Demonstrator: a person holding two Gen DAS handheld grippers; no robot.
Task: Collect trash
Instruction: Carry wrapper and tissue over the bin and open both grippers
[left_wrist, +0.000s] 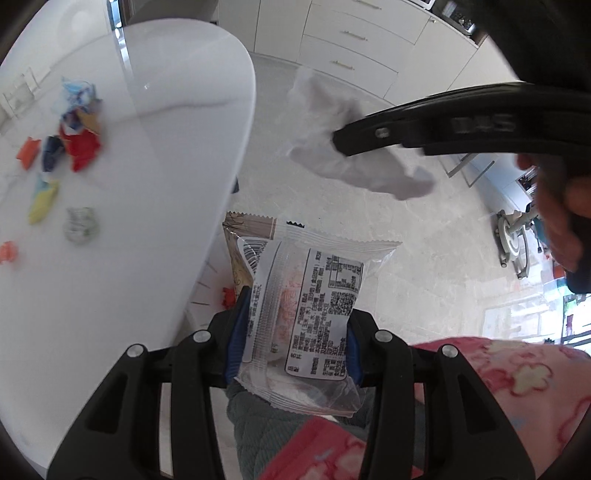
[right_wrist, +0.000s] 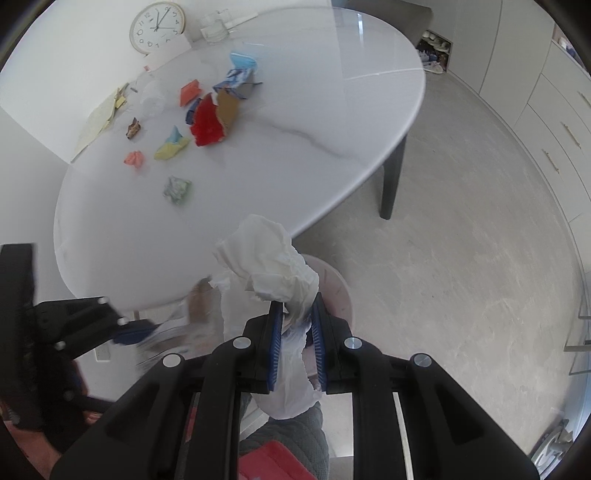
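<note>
While the white oval table (right_wrist: 280, 122) w/ scattered wrappers (right_wrist: 208, 123) sat behind, left gripper (left_wrist: 295, 332) fingers clamped a clear snack packet (left_wrist: 306, 310) off the table edge; right gripper (right_wrist: 297, 345) fingers pinched crumpled tissue (right_wrist: 269, 266) above floor, approx. over the pink bin (right_wrist: 338, 291).
</note>
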